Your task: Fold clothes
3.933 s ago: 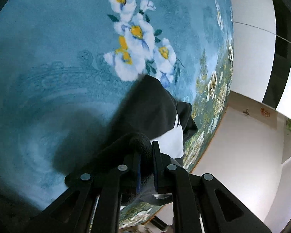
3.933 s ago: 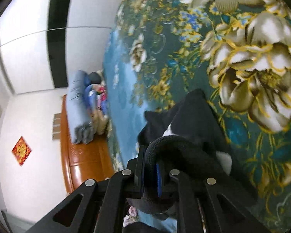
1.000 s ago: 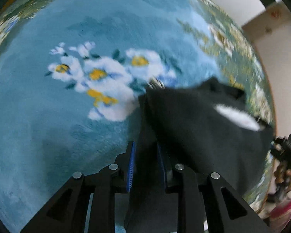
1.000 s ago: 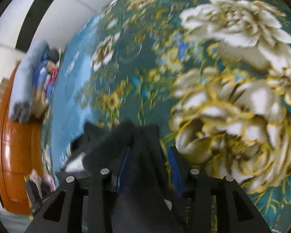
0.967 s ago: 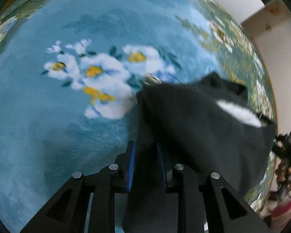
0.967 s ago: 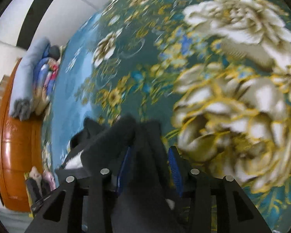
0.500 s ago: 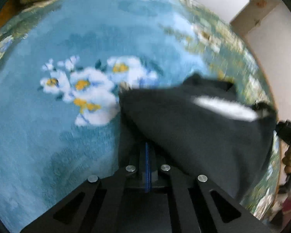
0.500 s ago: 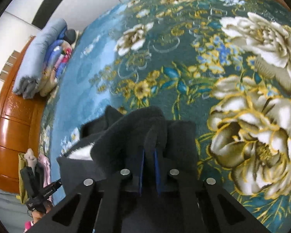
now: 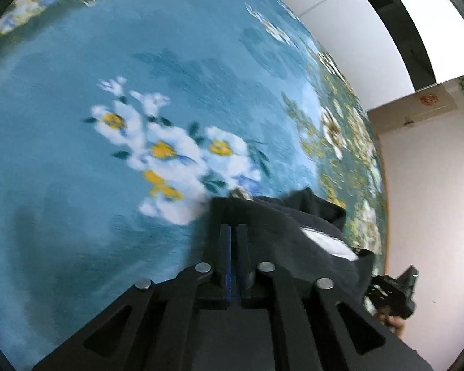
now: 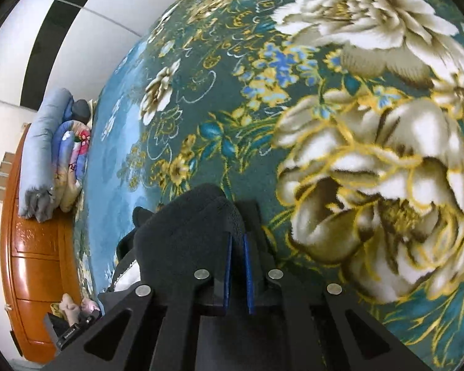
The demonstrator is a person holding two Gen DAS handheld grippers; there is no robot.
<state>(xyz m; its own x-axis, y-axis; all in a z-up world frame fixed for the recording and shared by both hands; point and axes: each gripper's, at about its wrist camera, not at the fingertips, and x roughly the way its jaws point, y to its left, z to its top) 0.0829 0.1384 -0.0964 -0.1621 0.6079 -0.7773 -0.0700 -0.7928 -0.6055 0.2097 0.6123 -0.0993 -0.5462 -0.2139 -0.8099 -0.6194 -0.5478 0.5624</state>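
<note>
Black garment [image 9: 269,225] with a white patch lies bunched on the floral blue blanket [image 9: 77,160], pinched at two edges. Left gripper [image 9: 233,232] is clamped on its cloth; right gripper [image 10: 236,241] likewise nips a fold of it [image 10: 185,232]. Folded bedding [image 10: 52,148] sits beyond.

Black fleece garment with a white panel, bunched on the floral blanket

The black fleece garment [image 9: 281,225] lies crumpled on the blue flowered blanket, at the near right of the left wrist view, just right of the white-and-yellow flower print. A white patch shows along its right side. In the right wrist view the same dark cloth [image 10: 182,235] humps up at near centre-left, white showing at its lower left edge.
</note>
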